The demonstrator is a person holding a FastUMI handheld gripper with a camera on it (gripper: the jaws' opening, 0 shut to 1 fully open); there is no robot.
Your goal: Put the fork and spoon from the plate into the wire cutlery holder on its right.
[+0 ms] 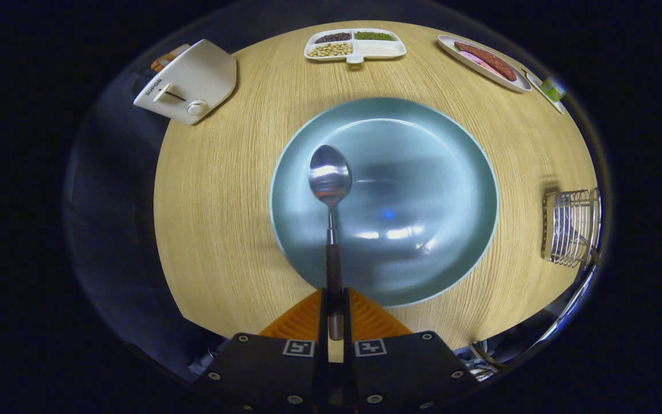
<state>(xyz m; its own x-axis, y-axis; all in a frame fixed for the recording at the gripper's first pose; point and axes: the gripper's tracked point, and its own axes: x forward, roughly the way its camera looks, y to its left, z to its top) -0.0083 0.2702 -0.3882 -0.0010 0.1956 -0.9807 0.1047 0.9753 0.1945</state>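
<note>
The spoon (330, 183) is in hand: the gripper (334, 310), at the bottom centre of the frame, has its 2 fingers clamped together on the dark handle, and the bowl of the spoon points up the frame over the left half of the teal plate (451, 172). Whether it is lifted clear or touching the plate is hard to tell. No fork lies on the plate, so this looks like the 2nd item of the 2.

The next move likely calls for a carry to the wire cutlery holder (571, 227), which stands at the right edge of the frame on the wooden table (222, 201), then tipping the spoon upright over its opening before letting go.

The spoon is polished metal, its bowl facing up and catching glare.
</note>
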